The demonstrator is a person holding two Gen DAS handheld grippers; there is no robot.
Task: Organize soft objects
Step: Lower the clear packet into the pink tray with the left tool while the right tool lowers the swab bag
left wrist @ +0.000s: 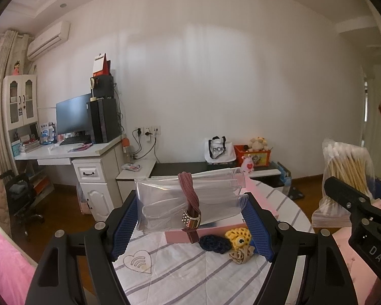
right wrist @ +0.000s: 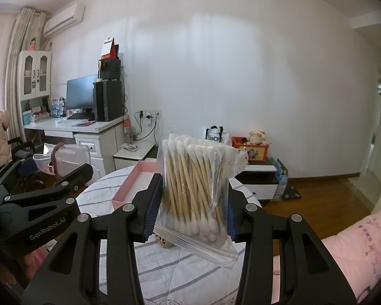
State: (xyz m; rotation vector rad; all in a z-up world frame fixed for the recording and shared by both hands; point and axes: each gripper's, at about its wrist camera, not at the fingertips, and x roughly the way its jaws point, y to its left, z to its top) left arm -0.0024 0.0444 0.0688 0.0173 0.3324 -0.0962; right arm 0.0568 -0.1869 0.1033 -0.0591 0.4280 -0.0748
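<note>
Left wrist view: the left gripper (left wrist: 190, 218) clamps a clear pouch (left wrist: 188, 198) above the pink box (left wrist: 216, 231). The right gripper (right wrist: 190, 211) squeezes a bag of cotton swabs (right wrist: 193, 190) over the table (right wrist: 180, 274). The slick plastic could slip free.

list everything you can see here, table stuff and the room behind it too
clear pouch: 1, transparent, mauve band around it, between left gripper's pads
cotton swab bag: 1, wooden sticks, white tips, in right gripper
pink box: 1, open, on table
crochet pieces: yellow, navy, beige, on table by box
tablecloth: white, grey stripes
monitor: 1, black, on white desk at left
toy box: 1, orange, plush inside, by far wall
left gripper: black, blue pads, closed on pouch
right gripper: black, closed on bag
</note>
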